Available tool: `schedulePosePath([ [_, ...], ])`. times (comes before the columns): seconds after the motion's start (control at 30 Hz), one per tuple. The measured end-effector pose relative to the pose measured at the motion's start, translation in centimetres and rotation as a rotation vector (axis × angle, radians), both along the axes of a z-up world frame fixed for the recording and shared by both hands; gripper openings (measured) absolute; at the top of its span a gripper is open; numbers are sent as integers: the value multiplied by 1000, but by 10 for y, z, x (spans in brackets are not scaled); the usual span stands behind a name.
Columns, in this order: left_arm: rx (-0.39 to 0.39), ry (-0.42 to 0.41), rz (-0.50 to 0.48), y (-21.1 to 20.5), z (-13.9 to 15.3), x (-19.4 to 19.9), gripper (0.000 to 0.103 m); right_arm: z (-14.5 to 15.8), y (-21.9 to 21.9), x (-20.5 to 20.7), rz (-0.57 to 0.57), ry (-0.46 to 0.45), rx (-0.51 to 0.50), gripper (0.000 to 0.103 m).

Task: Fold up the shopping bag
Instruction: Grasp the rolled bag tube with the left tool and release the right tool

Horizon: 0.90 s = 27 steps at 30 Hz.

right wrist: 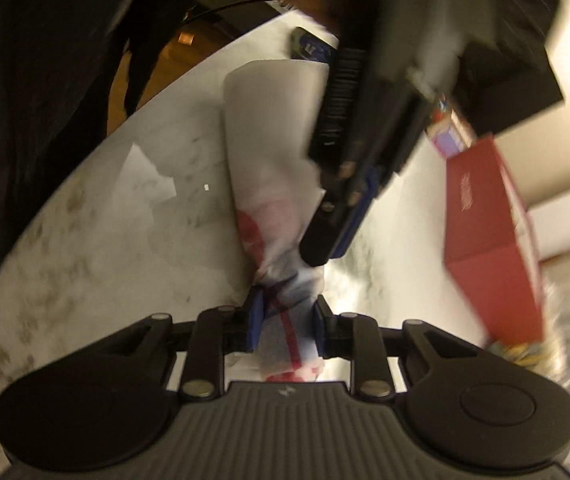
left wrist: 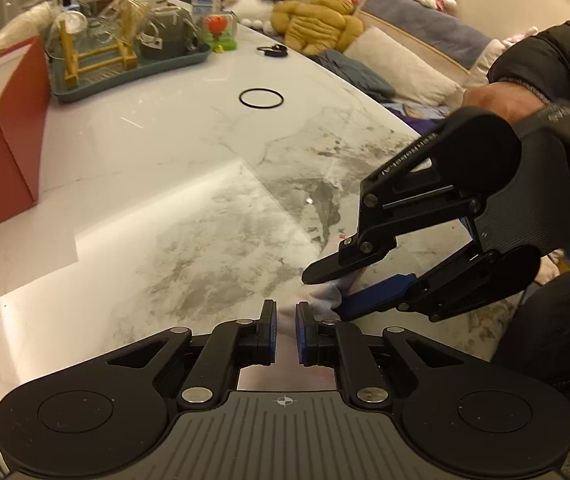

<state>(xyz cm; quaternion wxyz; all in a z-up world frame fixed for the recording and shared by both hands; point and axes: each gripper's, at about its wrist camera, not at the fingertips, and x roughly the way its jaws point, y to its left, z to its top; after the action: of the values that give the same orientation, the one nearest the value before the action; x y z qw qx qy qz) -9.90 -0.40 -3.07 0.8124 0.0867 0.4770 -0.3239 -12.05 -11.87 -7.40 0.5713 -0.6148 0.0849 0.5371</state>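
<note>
— Where is the shopping bag point(right wrist: 269, 168)?

— It lies on the white marble table point(left wrist: 173, 184), near the front edge. It is a thin white plastic bag with red and blue print. It looks squashed into a long strip, wide at the far end and bunched at the near end.

— What is the right gripper point(right wrist: 287, 320) doing?

— Its two blue pads are closed on the bunched end of the bag. The plastic fills the space between them. From the left camera you can see that same gripper point(left wrist: 327, 294) coming in from the right, with white plastic pinched at its tips.

— And the left gripper point(left wrist: 285, 312)?

— Its pads are almost together, with just a narrow gap. Some pale plastic shows in that gap, but I cannot tell if it really holds the bag. In the right camera it point(right wrist: 325, 246) points down at the bag's middle, right next to the other gripper. That picture is blurry.

— What else is on the table?

— A red box point(left wrist: 1, 152) on the left, a green tray point(left wrist: 133, 68) full of glass things at the back, and a black ring point(left wrist: 261, 99) lying flat. A yellow stuffed cat point(left wrist: 317, 20) sits on the sofa behind.
</note>
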Motion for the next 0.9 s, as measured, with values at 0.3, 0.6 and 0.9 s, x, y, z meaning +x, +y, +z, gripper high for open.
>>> schedulePosePath([
  [0.3, 31, -8, -67, -14, 8, 1, 86, -9, -4, -14, 37, -100, -13, 23],
  [0.6, 174, 45, -98, -37, -15, 4, 66, -17, -20, -27, 91, -182, -22, 21],
  [0.9, 219, -28, -108, -59, -13, -9, 43, -20, -23, -29, 72, -184, -32, 21],
])
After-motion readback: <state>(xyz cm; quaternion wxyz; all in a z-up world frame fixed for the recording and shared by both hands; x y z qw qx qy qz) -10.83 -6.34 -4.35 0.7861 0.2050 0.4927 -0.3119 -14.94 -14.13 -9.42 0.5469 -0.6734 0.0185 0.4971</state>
